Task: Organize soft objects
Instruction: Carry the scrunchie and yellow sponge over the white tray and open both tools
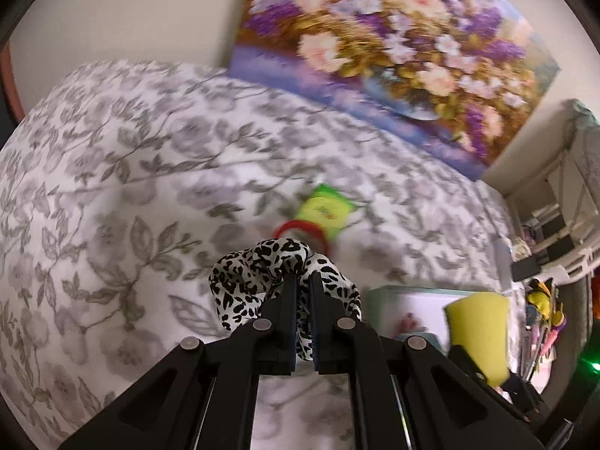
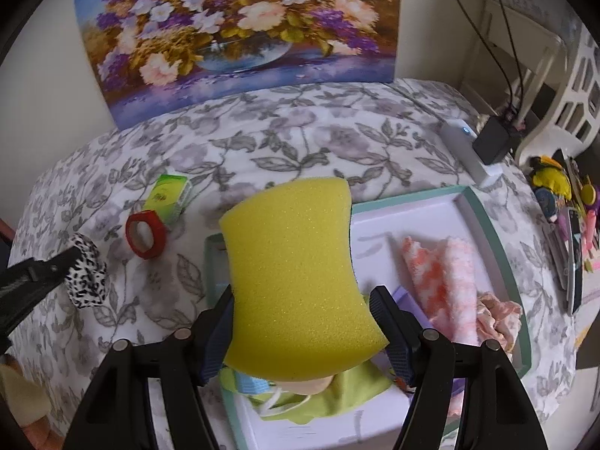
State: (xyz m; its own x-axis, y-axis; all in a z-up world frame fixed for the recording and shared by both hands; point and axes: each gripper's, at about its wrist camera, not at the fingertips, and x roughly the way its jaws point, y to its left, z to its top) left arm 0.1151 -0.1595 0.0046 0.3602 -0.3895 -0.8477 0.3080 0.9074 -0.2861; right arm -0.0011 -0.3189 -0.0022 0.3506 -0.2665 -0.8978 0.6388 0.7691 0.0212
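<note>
My left gripper (image 1: 302, 281) has its jaws clamped on the leopard-print scrunchie (image 1: 258, 273) above the floral bedspread (image 1: 131, 187). My right gripper (image 2: 300, 311) has its jaws pressed against the yellow sponge (image 2: 296, 277), over the white tray (image 2: 431, 221).

- The left gripper (image 1: 303, 281) has its jaws nearly closed on a black-and-white spotted scrunchie (image 1: 258, 277), which bulges out to the left of the jaws and ahead of them.
- Just beyond the jaws lies a red ring (image 1: 300, 227), blurred, touching a green packet (image 1: 325, 208) further on.
- To the right of the jaws is a yellow sponge (image 1: 478, 332) over a white tray (image 1: 408, 300).
- Everything rests on a grey floral surface (image 1: 131, 187).
</note>
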